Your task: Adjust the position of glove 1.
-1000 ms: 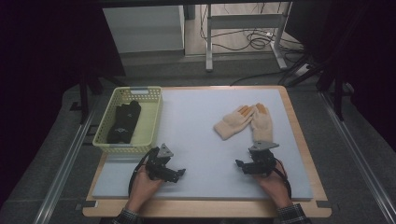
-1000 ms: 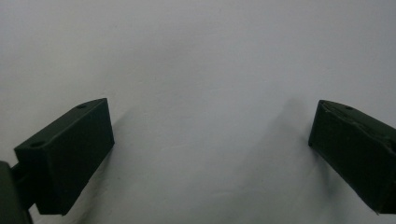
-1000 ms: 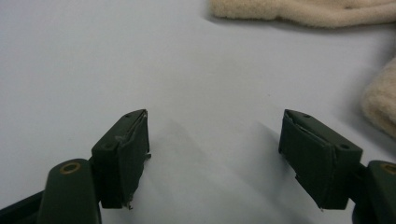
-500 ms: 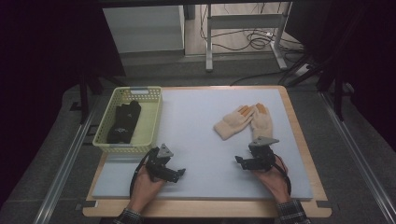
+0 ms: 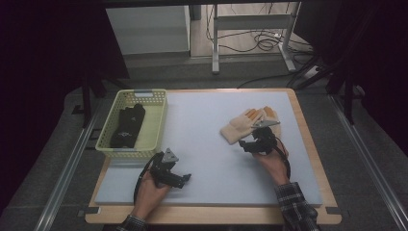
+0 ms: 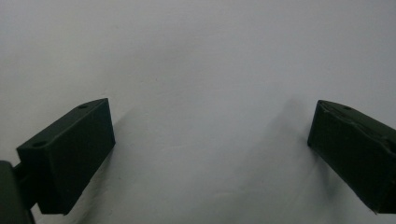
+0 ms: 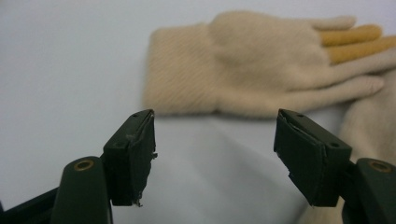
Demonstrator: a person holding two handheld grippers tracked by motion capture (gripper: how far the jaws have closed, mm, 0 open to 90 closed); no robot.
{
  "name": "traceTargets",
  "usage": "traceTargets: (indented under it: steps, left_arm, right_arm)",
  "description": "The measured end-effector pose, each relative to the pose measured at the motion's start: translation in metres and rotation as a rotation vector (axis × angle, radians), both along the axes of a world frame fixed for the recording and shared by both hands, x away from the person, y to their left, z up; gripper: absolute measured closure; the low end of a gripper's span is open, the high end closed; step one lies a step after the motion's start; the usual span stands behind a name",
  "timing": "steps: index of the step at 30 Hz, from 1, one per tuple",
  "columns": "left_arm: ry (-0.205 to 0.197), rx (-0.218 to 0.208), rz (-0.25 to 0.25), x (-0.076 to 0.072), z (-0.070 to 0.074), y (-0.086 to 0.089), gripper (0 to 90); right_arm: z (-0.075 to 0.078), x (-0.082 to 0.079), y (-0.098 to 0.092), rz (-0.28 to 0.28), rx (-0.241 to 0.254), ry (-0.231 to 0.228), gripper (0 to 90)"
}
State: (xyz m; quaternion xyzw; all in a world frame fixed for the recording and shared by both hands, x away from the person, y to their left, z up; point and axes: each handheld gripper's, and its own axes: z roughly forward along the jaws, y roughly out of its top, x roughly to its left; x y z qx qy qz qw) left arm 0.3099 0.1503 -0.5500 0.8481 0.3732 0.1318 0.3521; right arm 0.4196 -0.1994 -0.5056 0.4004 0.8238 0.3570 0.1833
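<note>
Going left to right across the high view: a yellow basket point(image 5: 149, 126) is sitting at the left edge of the grey mat point(image 5: 207, 144) with a dark glove point(image 5: 127, 126) lying inside it. The left gripper point(image 5: 182, 179) is resting low over bare mat near the front, its jaws standing wide apart with nothing between them. Further right, the cream gloves point(image 5: 243, 126) are lying flat on the mat, one overlapping the other, fingers pointing away from the person. The right gripper point(image 5: 245, 144) is hovering just beside the nearest cuff, its jaws having just been closing slightly yet still gaping, nothing between them. The gloves are looking light, soft and limp – knitted fabric that will likely be sagging and folding when lifted, not slippery, not fragile. The ribbed cuff point(image 7: 180, 74) is probably offering the thickest, firmest fold to pinch. The right gripper view is revealing the rib texture and the orange fingers point(image 7: 350, 39) – detail too small in the high view, which is instead giving the layout of basket, mat and both hands.
</note>
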Motion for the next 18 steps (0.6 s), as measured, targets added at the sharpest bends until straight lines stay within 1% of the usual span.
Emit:
traceTargets:
  steps: [3, 5, 10, 12, 14, 18]
  left_arm:
    - [0.000, 0.000, 0.000, 0.000, 0.000, 0.000, 0.7]
    - [0.000, 0.000, 0.000, 0.000, 0.000, 0.000, 0.7]
    - [-0.001, 0.000, 0.000, 0.000, 0.000, 0.000, 0.7]
    - [0.000, 0.001, -0.001, 0.000, 0.000, 0.000, 0.7]
    - [0.000, 0.001, -0.002, 0.000, 0.000, 0.000, 0.7]
    - [0.000, 0.000, -0.001, 0.000, 0.000, 0.000, 0.8]
  right_arm:
    - [0.001, 0.013, 0.003, -0.018, 0.003, 0.001, 29.6]
    - [0.002, 0.024, 0.005, -0.033, -0.003, -0.008, 29.6]
    - [0.000, 0.046, 0.008, -0.064, 0.006, 0.008, 27.8]
    - [-0.001, 0.053, 0.011, -0.075, 0.008, 0.015, 25.8]
    - [-0.003, 0.058, 0.014, -0.081, 0.010, 0.009, 23.9]
    - [-0.009, 0.070, 0.020, -0.107, 0.011, 0.022, 19.8]
